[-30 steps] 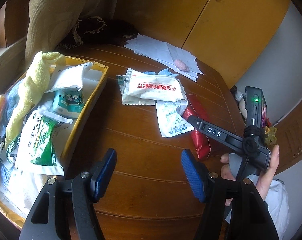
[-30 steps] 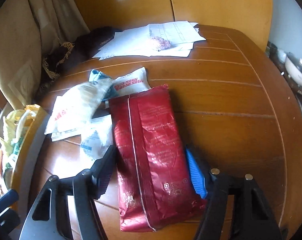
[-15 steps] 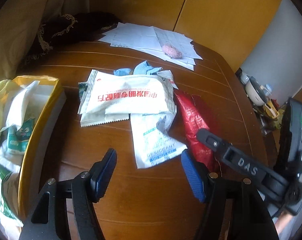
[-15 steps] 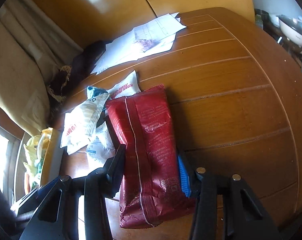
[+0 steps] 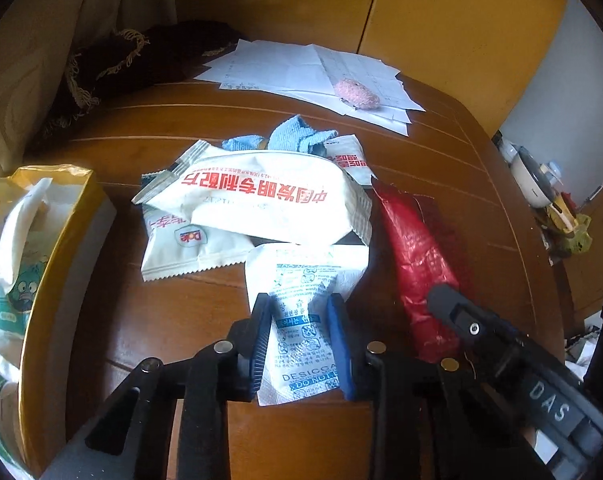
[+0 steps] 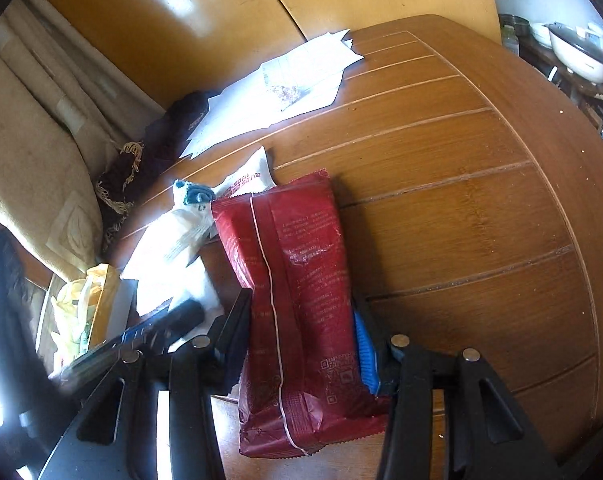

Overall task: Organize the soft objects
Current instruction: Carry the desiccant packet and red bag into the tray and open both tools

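My left gripper (image 5: 301, 336) has just been closing and now pinches the white desiccant sachet (image 5: 305, 312) lying on the wooden table (image 5: 441, 168). My right gripper (image 6: 301, 344) has narrowed onto the red foil packet (image 6: 297, 300), pads against both its sides.

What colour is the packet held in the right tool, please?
Dark red packet, with small pale print and a QR code; clearest in the right wrist view.

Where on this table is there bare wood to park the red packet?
Widest bare wood: right of the red packet out to the table rim. A narrower strip runs between the yellow box and the desiccant sachet. Crowded: the white packets mid-table and the papers at the back.
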Available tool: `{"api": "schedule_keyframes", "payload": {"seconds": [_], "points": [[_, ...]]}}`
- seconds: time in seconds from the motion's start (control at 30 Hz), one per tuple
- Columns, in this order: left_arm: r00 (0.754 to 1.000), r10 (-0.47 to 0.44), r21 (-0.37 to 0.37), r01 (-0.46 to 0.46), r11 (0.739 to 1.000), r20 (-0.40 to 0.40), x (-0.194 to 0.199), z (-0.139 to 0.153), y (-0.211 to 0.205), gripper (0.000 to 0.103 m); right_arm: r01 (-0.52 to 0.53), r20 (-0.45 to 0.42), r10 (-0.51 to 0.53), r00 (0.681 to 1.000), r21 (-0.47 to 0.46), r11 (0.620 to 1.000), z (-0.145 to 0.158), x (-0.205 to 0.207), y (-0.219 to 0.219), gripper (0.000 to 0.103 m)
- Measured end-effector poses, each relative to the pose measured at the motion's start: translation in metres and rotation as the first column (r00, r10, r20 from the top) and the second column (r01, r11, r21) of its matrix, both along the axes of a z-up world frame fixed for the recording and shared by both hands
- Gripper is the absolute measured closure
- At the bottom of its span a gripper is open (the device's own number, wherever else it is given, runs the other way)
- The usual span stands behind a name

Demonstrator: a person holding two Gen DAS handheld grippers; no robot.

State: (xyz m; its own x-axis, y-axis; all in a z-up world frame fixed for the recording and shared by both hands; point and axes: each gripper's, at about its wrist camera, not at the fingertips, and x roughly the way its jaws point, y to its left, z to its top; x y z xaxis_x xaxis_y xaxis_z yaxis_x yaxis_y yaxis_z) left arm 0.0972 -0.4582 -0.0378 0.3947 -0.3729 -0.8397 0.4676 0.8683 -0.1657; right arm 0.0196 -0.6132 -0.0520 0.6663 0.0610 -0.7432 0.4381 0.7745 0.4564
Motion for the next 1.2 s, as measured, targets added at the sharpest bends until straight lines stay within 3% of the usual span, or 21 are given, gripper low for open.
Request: {"api": "schedule_keyframes", "payload": {"seconds": [0.17, 0.33, 0.57, 0.7, 0.97, 1.2], "points": [[0.998, -0.021, -0.081, 0.016, 0.997, -0.053, -0.021, 0.003, 0.03, 0.084, -0.005, 0.009, 0.005, 1.0, -0.022, 1.0, 0.0, -0.001, 0.004, 0.06], [0.996, -0.022, -0.175, 0.007, 0.985, -0.089, -0.042, 0.006, 0.063, 0.086, -0.011, 0.029, 0.011, 1.0, 0.0, 1.0, -0.001, -0.003, 0.003, 0.06], [0.992, -0.051, -0.295, 0.016, 0.955, -0.112, -0.059, 0.019, 0.089, 0.087, 0.01, 0.096, -0.005, 0.995, -0.053, 0.999, 0.003, -0.01, 0.008, 0.061], [0.995, -0.057, -0.344, 0.026, 0.939, -0.079, -0.068, 0.041, 0.112, 0.086, 0.027, 0.159, -0.009, 0.987, -0.107, 0.994, 0.011, -0.016, 0.011, 0.061], [0.999, 0.049, -0.379, -0.044, 0.924, 0.004, -0.079, 0.077, 0.193, 0.086, -0.032, 0.296, 0.053, 0.954, -0.077, 0.997, 0.038, -0.03, 0.026, 0.061], [0.981, 0.193, -0.365, -0.172, 0.915, 0.021, -0.058, 0.079, 0.272, 0.086, -0.224, 0.344, 0.209, 0.916, 0.005, 0.975, 0.077, -0.022, 0.111, 0.061]]}}
